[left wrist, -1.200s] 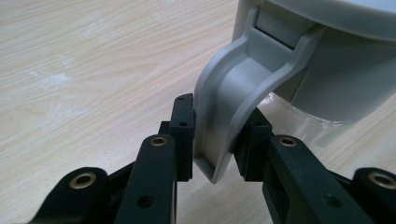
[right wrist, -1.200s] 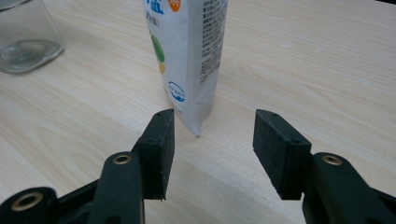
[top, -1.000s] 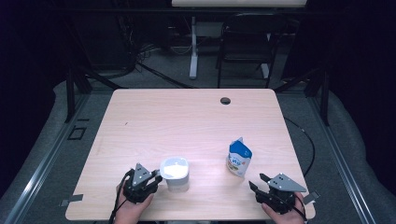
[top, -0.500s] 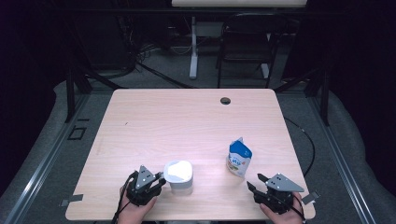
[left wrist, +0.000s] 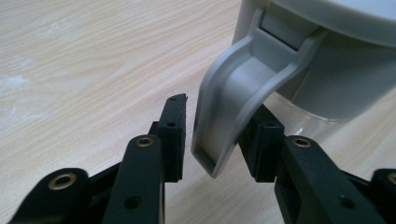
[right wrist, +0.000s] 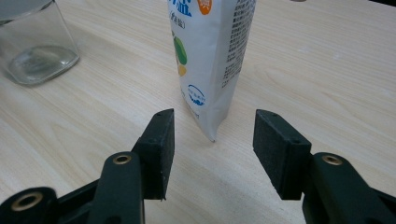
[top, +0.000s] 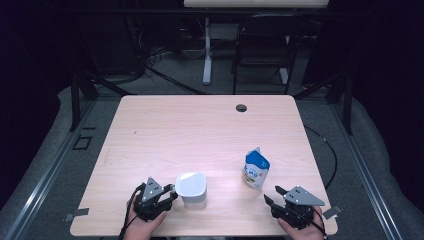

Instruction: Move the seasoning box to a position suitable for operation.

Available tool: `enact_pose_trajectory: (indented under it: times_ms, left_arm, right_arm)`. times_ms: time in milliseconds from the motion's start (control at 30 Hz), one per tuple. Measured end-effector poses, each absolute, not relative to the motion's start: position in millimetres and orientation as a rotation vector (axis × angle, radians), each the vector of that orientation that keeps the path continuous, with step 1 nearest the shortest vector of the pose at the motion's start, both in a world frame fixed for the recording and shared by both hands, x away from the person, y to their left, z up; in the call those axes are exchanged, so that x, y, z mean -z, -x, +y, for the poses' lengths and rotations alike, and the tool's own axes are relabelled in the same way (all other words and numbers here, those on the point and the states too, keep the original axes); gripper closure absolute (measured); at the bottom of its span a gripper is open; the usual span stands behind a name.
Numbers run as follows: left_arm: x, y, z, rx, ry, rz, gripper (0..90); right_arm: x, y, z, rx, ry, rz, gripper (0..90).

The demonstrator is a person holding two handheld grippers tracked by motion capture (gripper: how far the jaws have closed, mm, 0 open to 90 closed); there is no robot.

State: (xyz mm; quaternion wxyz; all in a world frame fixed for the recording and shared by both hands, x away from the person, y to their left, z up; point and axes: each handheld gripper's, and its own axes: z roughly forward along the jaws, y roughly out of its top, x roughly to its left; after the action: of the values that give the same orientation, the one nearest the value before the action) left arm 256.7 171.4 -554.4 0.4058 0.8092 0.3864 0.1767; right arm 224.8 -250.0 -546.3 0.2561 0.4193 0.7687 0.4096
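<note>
Left gripper (left wrist: 212, 135): jaws just opened, loose around the jar's grey lid latch (left wrist: 233, 93) | glass jar (top: 191, 190) just ahead: rigid, slippery, breakable; grip latch | right gripper (right wrist: 212, 154): wide open, empty, pouch (right wrist: 210, 60) ahead.

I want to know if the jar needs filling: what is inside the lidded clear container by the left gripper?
Through the container's clear lower wall, nothing is visible inside; the glass bottom looks bare. Its grey lid covers the upper part, so anything up there is hidden.
</note>
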Motion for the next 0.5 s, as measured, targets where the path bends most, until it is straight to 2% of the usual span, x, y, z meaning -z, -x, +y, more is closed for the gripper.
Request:
enact_pose_trajectory:
  times_ms: [133,500]
  left_arm:
    - [549,-256,175,-0.365,-2.054,0.985,56.1]
    - [525,-241,189,-0.358,-2.002,0.951,56.0]
  right_arm:
    - [546,-224,-250,-1.126,-1.135,2.082,48.7]
    - [537,-218,-239,-1.087,-1.037,2.12,53.5]
